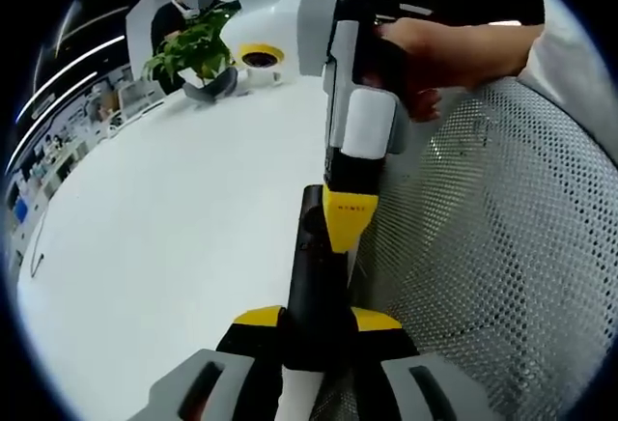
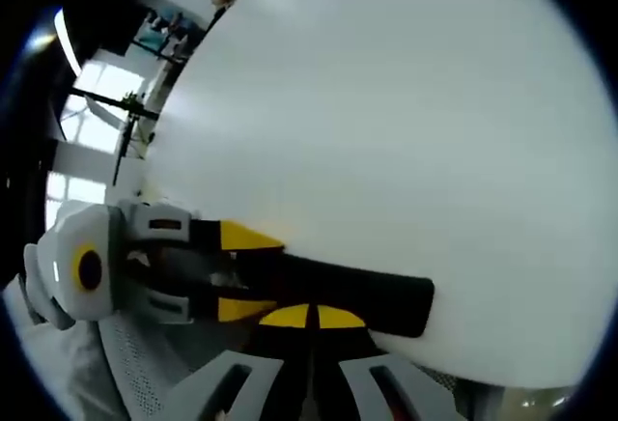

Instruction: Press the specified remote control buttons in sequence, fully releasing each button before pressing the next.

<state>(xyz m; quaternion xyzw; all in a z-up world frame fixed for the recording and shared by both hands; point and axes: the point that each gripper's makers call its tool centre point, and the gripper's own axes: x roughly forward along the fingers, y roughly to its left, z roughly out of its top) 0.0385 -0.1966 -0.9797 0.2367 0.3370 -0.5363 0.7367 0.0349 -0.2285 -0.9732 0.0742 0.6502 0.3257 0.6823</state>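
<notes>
The black remote control [image 1: 317, 276] sits at lower centre, pinched by the left gripper [image 1: 317, 329] jaws at the white surface [image 1: 174, 218] edge. The right gripper [image 2: 311, 320], jaws pressed together, apparently touches its top. A plant [image 1: 193, 49] stands upper left.

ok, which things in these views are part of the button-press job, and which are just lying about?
Job:
- black remote
- left claw, clamped on the remote
- right claw, tips closed, at the remote's top face

Lying about:
- potted plant at the far end of the white table
- perforated mesh panel beside the table
</notes>
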